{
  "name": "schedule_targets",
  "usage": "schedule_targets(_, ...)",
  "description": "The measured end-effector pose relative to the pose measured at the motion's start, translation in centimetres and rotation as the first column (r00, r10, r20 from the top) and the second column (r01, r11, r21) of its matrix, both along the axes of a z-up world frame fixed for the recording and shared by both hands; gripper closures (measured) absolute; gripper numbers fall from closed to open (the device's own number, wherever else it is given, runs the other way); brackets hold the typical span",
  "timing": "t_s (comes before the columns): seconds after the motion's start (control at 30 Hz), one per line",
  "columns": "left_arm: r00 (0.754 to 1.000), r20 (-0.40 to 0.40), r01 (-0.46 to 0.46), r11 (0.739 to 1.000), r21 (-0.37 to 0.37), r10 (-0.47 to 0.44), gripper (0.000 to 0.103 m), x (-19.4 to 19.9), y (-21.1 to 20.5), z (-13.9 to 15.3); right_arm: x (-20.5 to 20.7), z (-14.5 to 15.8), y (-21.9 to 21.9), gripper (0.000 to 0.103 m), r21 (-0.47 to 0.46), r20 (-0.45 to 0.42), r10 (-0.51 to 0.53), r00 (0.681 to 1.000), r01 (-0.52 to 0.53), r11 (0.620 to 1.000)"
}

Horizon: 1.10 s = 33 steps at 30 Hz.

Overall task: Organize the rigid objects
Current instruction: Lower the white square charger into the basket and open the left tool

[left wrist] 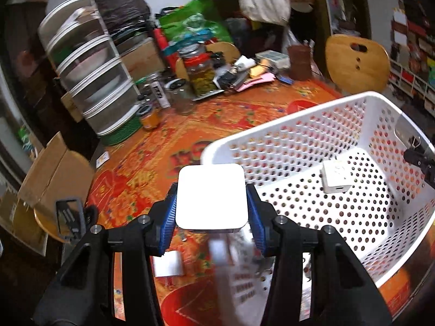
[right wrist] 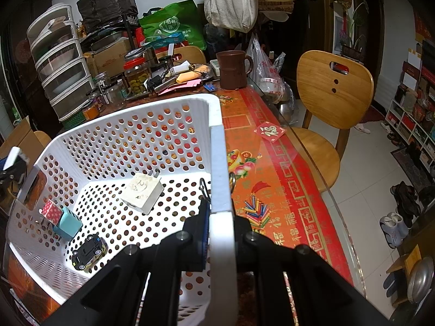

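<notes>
The white box (left wrist: 212,197) sits clamped between the left gripper's (left wrist: 211,203) blue pads (left wrist: 169,212), flat face up, over the tablecloth. The basket (left wrist: 272,127) lies ahead and to the right of those fingers, its near corner just beyond the box, so the carry likely runs rightward over the rim. The right gripper (right wrist: 220,233), jaws pinched together on the basket's rim, steadies it.

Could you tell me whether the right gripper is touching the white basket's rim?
Touching. In the right wrist view, the right gripper is shut on the rim of the white basket, with the wall pinched between its fingers and no gap showing.
</notes>
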<state>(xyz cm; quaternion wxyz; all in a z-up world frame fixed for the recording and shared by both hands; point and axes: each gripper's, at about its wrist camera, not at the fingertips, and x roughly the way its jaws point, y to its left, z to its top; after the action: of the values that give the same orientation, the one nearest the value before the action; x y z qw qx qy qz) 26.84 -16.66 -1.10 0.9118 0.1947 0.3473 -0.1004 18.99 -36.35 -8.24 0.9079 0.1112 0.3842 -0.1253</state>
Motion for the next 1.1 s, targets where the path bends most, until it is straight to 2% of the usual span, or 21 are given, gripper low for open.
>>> schedule_targets(0.27,0.998,-0.061,0.034,0.997,0.062,-0.031,0.060,1.1,-3.7,-3.3,0.0,0.1,0.0,0.094,-0.005,-0.003,0.004,1.000,-0.004,1.000)
schedule_targets(0.5,0.998,-0.061,0.034,0.997,0.073,-0.030,0.059,1.3,-4.0,-3.7,0.0,0.1,0.0,0.094,-0.003,-0.002,0.004,1.000,-0.004,1.000)
schedule_targets(0.83,0.997,-0.070,0.034,0.998,0.047,-0.031,0.058,1.6,-3.5,-3.5,0.1,0.1,0.0,0.094,-0.004,-0.004,0.004,1.000,-0.004,1.000)
schedule_targets(0.87,0.997,-0.068,0.041,0.998,0.039,-0.039,0.053,1.5,-3.4,-3.4,0.1,0.1,0.0,0.094,-0.005,-0.005,0.004,1.000,-0.004,1.000)
schedule_targets(0.93,0.998,-0.039,0.041,0.998,0.044,-0.040,0.037,1.2,-3.4,-3.0,0.1,0.0,0.0,0.094,-0.005,-0.005,0.003,1.000,-0.003,1.000)
schedule_targets(1.0,0.999,-0.012,0.054,0.998,0.043,-0.053,0.016,0.7,-3.4,-2.7,0.1,0.0,0.0,0.094,-0.004,-0.006,0.003,1.000,-0.003,1.000)
schedule_targets(1.1,0.998,0.028,0.056,0.997,0.051,-0.057,0.013,-0.3,-2.8,-2.1,0.1,0.0,0.0,0.094,-0.008,-0.009,0.002,1.000,-0.002,1.000)
